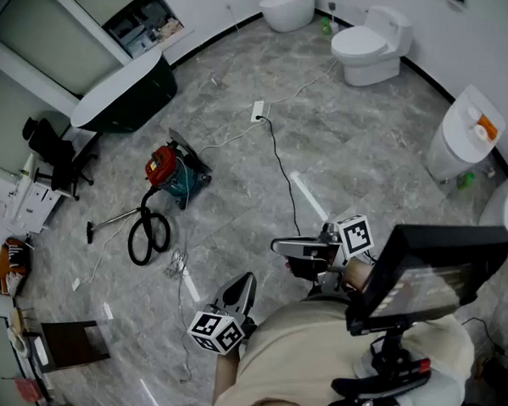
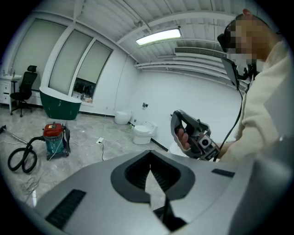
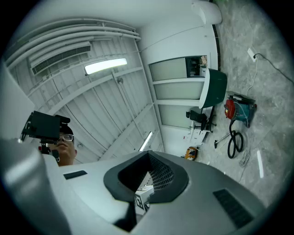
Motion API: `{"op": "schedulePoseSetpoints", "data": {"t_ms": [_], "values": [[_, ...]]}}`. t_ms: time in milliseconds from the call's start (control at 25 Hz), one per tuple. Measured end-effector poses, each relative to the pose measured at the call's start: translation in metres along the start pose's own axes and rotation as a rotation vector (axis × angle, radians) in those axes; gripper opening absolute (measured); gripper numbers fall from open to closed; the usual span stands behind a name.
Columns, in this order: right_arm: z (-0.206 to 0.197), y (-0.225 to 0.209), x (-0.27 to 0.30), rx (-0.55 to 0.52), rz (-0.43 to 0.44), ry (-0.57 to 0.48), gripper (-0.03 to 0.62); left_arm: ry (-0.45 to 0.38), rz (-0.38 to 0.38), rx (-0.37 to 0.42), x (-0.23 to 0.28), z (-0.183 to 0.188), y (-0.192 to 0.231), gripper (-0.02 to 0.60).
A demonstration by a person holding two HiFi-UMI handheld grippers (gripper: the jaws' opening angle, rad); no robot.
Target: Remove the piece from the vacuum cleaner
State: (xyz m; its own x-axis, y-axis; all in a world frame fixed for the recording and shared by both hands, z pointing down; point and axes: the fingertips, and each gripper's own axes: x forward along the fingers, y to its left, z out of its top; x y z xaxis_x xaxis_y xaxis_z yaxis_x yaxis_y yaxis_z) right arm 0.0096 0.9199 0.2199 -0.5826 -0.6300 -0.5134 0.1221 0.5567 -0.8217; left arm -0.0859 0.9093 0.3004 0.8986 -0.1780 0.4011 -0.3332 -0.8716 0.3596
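Left tool and right tool are carried with jaws together and empty, because the vacuum cleaner stands well apart, near the left edge of the floor beside the bathtub, not yet reached.

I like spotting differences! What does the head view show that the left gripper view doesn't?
Only the head view shows the brown board. Only the left gripper view shows the ceiling light and the vent. Both show the vacuum cleaner, the bathtub, a white toilet and the right gripper.
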Motion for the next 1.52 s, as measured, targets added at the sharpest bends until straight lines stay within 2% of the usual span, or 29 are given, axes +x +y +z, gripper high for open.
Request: {"op": "schedulePoseSetpoints", "data": {"t_ms": [200,400,520,600,840,1040,1360,1520], "values": [[0.027,0.001,-0.025,0.011,0.021,0.037,0.002,0.010,0.066,-0.043,0.031,-0.007,-0.005,0.005],[0.043,0.012,-0.053,0.006,0.029,0.082,0.002,0.008,0.110,-0.053,0.056,-0.012,-0.029,0.005],[0.061,0.027,-0.067,0.035,0.073,0.039,0.002,0.013,0.096,-0.040,0.071,-0.001,-0.040,0.005],[0.066,0.028,-0.066,-0.005,0.053,0.039,0.002,0.008,0.087,-0.030,0.073,0.010,-0.034,0.005],[0.054,0.012,-0.036,-0.155,-0.004,0.137,0.002,-0.080,0.092,-0.021,0.064,0.034,0.016,0.005],[0.041,-0.007,0.009,-0.242,-0.060,0.241,0.002,-0.096,0.060,-0.031,0.054,0.044,0.069,0.005],[0.039,-0.073,0.131,-0.235,-0.134,0.262,0.002,-0.158,0.047,-0.053,0.007,0.080,0.178,0.005],[0.033,-0.102,0.181,-0.215,-0.152,0.272,0.002,-0.185,0.067,-0.056,-0.022,0.092,0.229,0.005]]}}
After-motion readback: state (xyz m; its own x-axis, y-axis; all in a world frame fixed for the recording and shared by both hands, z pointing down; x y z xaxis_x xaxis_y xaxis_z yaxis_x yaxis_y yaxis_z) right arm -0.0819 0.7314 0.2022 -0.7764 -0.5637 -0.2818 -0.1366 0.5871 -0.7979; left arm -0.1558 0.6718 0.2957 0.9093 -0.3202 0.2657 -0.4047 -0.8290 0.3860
